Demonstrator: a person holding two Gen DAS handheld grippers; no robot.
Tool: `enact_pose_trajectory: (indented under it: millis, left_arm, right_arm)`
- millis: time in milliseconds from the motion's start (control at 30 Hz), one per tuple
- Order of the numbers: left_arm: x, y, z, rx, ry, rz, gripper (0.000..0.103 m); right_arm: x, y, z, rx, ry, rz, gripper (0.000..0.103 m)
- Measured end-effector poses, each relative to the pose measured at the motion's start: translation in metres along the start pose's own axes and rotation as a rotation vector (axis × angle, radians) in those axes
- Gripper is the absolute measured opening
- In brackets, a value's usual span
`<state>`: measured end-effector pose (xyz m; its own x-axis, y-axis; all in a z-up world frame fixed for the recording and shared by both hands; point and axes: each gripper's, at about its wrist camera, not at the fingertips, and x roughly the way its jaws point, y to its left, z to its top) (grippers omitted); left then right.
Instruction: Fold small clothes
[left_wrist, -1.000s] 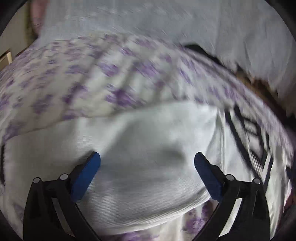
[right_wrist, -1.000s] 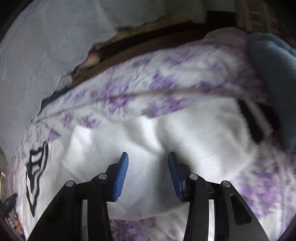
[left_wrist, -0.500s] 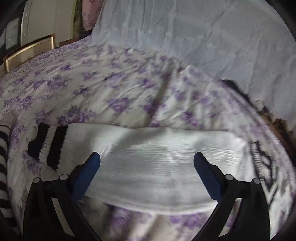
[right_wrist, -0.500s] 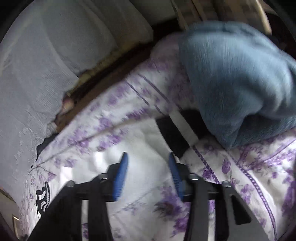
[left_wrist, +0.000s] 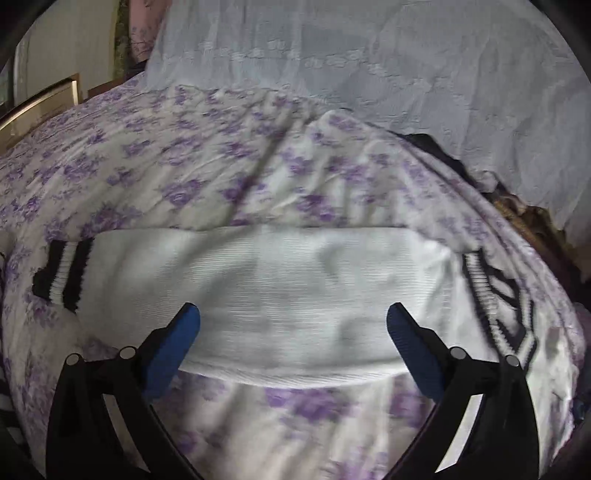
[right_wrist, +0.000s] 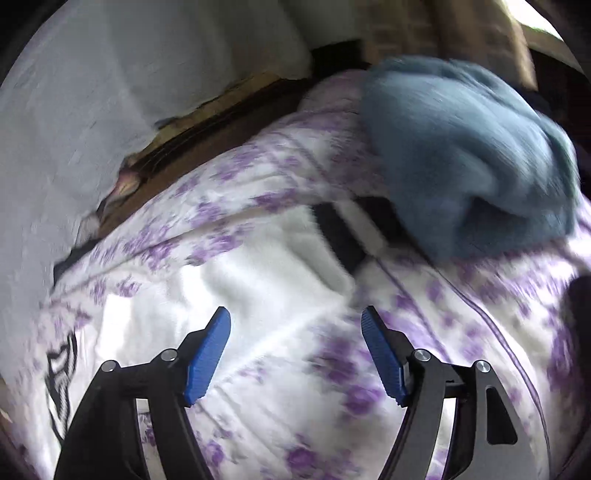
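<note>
Right gripper jaws opening, nothing between them; view blurred. Left gripper spread wide, released, over white sock lying flat on floral bedsheet. Sock's striped cuff partly hidden beneath blue towel.

Spread flat across purple-flowered white bedsheet: long white ribbed sock with black-striped cuff, cuff to the left in the left wrist view. Just right of its toe end, black-and-white patterned garment. Behind the bed, pale lace-trimmed cloth. Beside the cuff, touching it, fuzzy blue-grey bundle.
</note>
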<state>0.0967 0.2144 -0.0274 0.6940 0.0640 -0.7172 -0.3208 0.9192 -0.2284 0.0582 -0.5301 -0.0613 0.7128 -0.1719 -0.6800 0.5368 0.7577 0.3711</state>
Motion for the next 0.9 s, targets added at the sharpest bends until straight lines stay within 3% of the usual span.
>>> enact_pose_trajectory:
  millis: [200,400,500,633,800,867,900]
  left_arm:
    - [-0.030,-0.091,-0.004,0.140,-0.002,-0.117,0.098]
    - [-0.025,-0.200,-0.025,0.245,0.081,-0.231,0.098]
    - [-0.017,-0.265,-0.050,0.365,0.092,-0.232,0.098]
    - [0.000,-0.344,-0.080,0.514,0.108,-0.206,0.098]
    - [0.040,-0.397,-0.101,0.497,0.186,-0.172,0.098]
    - [0.058,-0.408,-0.108,0.498,0.183,-0.123,0.098]
    - [0.065,-0.411,-0.111,0.495,0.182,-0.101,0.098]
  right_arm:
    - [0.003,-0.012,-0.002,0.073,0.019,0.015,0.074]
    - [0.011,-0.047,0.005,0.253,0.032,0.134,0.074]
    - [0.017,-0.052,0.011,0.294,0.018,0.170,0.073]
    - [0.034,-0.043,0.022,0.267,0.018,0.180,0.061]
    - [0.054,-0.040,0.036,0.253,0.013,0.188,0.059]
    - [0.060,-0.037,0.040,0.234,-0.001,0.172,0.043]
    - [0.061,-0.034,0.041,0.215,-0.010,0.153,0.018]
